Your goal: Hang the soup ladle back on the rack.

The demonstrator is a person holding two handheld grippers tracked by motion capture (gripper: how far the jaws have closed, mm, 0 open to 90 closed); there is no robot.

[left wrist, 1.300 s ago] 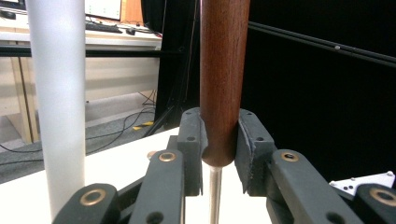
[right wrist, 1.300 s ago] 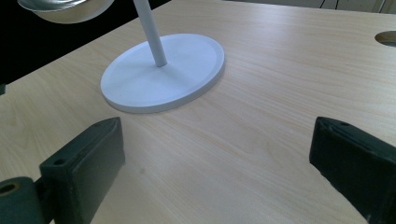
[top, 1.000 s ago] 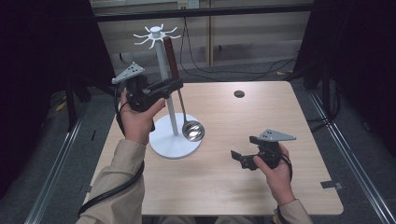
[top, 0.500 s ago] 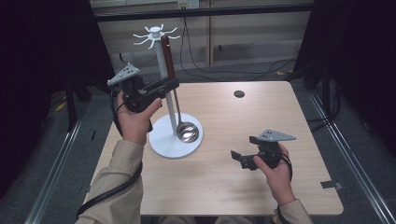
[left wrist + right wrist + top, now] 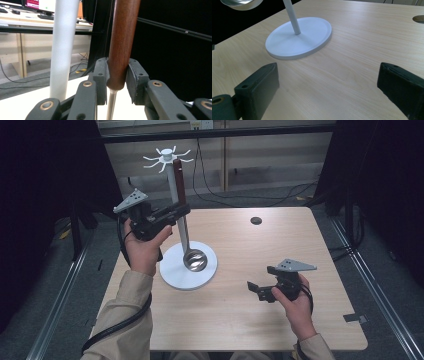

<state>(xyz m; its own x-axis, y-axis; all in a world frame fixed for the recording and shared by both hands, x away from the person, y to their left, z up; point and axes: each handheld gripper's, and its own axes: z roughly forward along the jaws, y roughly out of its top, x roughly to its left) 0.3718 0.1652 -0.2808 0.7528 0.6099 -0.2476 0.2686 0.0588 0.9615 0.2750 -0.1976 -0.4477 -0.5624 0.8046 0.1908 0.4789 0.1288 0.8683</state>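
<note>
A ladle [image 5: 179,185] with a brown wooden handle and a steel bowl [image 5: 195,260] hangs upright beside the pole of a white hook stand [image 5: 172,177]. The bowl is just over the stand's round base [image 5: 172,272]. My left gripper [image 5: 182,212] is shut on the lower end of the handle [image 5: 122,45], and its jaws have just been opening slightly with the handle still between the pads. The stand's pole [image 5: 62,45] rises just left of the handle. My right gripper [image 5: 255,290] rests open low over the table, nothing between its jaws [image 5: 327,87], facing the base [image 5: 299,37].
The stand's hooks [image 5: 166,157] spread out at its top, above the ladle's handle. A small dark round hole [image 5: 256,220] lies in the wooden table [image 5: 310,245] at the far middle. Cables trail on the floor behind the table.
The left hand has shifted the ladle a little to the left, closer to the stand's pole. The right hand has kept still.
</note>
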